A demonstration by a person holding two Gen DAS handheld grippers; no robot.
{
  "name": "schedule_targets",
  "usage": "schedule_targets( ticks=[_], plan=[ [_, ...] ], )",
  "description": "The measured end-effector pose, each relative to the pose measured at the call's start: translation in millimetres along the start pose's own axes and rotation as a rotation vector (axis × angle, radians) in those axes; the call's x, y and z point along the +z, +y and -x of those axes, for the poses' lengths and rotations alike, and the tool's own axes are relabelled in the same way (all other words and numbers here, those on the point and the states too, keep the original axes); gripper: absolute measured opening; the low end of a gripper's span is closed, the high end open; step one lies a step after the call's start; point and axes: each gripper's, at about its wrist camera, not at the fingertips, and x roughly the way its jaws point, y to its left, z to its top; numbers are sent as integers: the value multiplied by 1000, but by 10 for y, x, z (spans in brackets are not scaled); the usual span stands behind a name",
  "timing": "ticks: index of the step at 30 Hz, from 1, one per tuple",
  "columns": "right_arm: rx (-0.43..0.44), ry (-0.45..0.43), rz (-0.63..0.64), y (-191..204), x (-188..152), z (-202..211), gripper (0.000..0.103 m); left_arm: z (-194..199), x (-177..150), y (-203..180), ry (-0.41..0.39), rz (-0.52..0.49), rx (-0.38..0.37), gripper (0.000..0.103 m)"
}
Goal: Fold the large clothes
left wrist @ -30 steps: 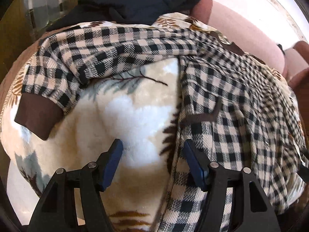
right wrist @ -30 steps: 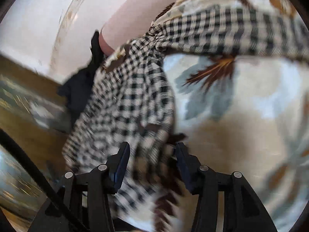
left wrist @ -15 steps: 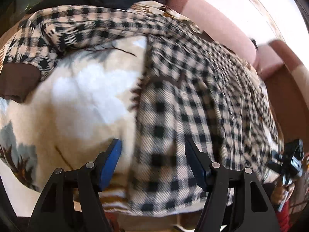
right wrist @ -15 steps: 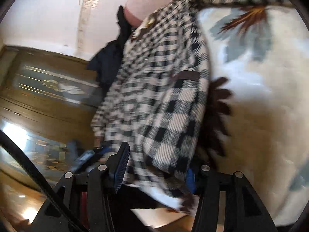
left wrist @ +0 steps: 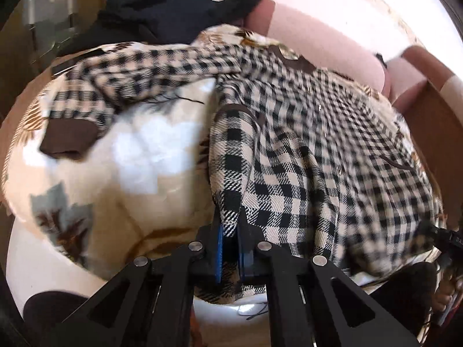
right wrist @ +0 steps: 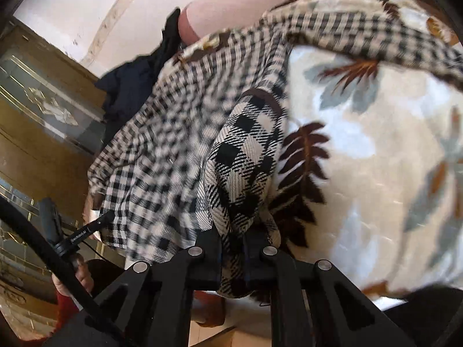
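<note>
The checked shirt (left wrist: 318, 133) lies spread over a leaf-patterned blanket (left wrist: 139, 156) on a bed (a dark garment (left wrist: 162, 8) is heaped at the far end). The left claw (left wrist: 230, 248) has just closed and pinches the shirt's hem. The right claw (right wrist: 233, 256) has likewise just clamped onto a bunched fold of the hem.
</note>
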Motion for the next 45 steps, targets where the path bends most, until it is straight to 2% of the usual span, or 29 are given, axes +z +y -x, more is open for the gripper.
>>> schedule_targets(
  ticks=[3,4,6,7,8,10,13,14,15,17,18,23,25,26,28,29,34,38,40,41,45],
  plan=[
    [1,-15,-13,-36,-24,246,11,36,-96,166,34,40,18,9],
    [-28,-5,-25,-94,-85,291,12,7,-122,218,53,52,30,9],
    [-89,15,-52,-213,-133,307,25,-34,-151,309,74,79,62,9],
    [-129,20,-66,-280,-178,310,26,-27,-170,356,79,88,65,9],
    [-165,20,-80,-356,-227,333,26,14,-199,420,77,101,65,10],
    [-180,8,-108,-472,-299,440,26,90,-217,496,53,118,65,10],
    [-202,-42,-89,-410,-311,596,27,230,-201,482,10,110,51,10],
    [-214,-63,-54,-304,-284,631,27,254,-183,435,-2,101,48,15],
    [-213,-75,-28,-231,-264,641,29,295,-157,374,-22,84,43,26],
    [-168,-85,38,6,-212,605,35,359,-127,251,-58,60,31,42],
    [-129,-76,67,119,-196,540,37,355,-104,171,-75,52,22,45],
    [173,93,132,729,-131,-120,38,194,-64,-91,-46,38,-11,45],
    [236,153,139,911,-136,-411,38,162,-83,-169,-39,27,-21,45],
    [230,167,146,948,-144,-496,38,163,-109,-194,-39,18,-18,45],
    [88,181,145,996,-112,-764,38,164,-122,-206,-44,5,-6,46],
    [57,184,140,986,-110,-844,39,162,-126,-196,-46,2,-2,46],
    [200,260,79,960,-190,-1059,39,111,-117,-58,-32,41,1,46],
    [229,319,106,1089,-351,-1224,39,92,-87,-15,-26,68,-13,46],
    [206,306,152,1174,-399,-1204,22,101,-64,-50,-29,61,-14,46],
    [192,302,177,1209,-389,-1167,5,100,-50,-79,-30,57,-15,46],
    [155,216,265,1297,-344,-785,5,69,61,-284,-33,8,-40,50]
  ],
)
